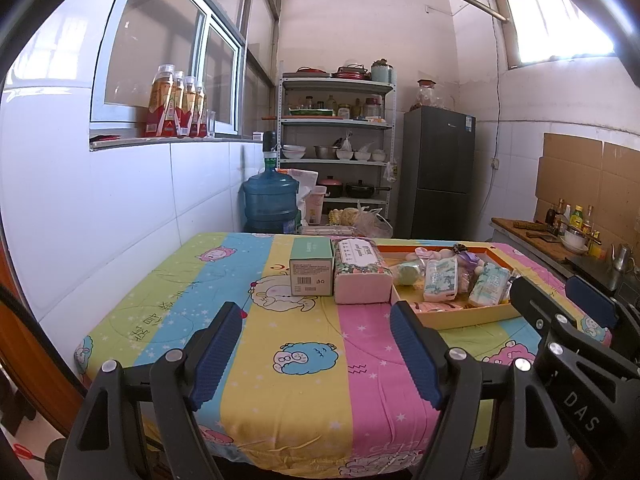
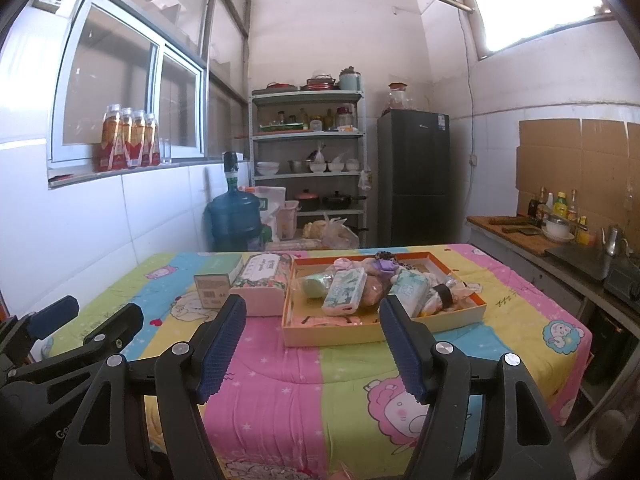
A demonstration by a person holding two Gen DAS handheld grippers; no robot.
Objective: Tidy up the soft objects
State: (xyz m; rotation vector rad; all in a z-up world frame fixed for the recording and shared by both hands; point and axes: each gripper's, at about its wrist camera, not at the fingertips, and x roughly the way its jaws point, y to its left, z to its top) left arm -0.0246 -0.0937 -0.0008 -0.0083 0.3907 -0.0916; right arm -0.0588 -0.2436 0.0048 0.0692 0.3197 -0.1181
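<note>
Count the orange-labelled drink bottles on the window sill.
4, standing in one tight row on the sill against the sliding window: first, second, third, fourth. They overlap, so another could be hidden behind them.

Cardboard tray of soft packets on striped cloth, right gripper jaws wide, empty.

Matt cloth table cover; tray probably cardboard.

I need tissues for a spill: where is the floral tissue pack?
The floral tissue pack lies mid-table in both wrist views, between the green box on its left and the orange-rimmed tray on its right.
</note>
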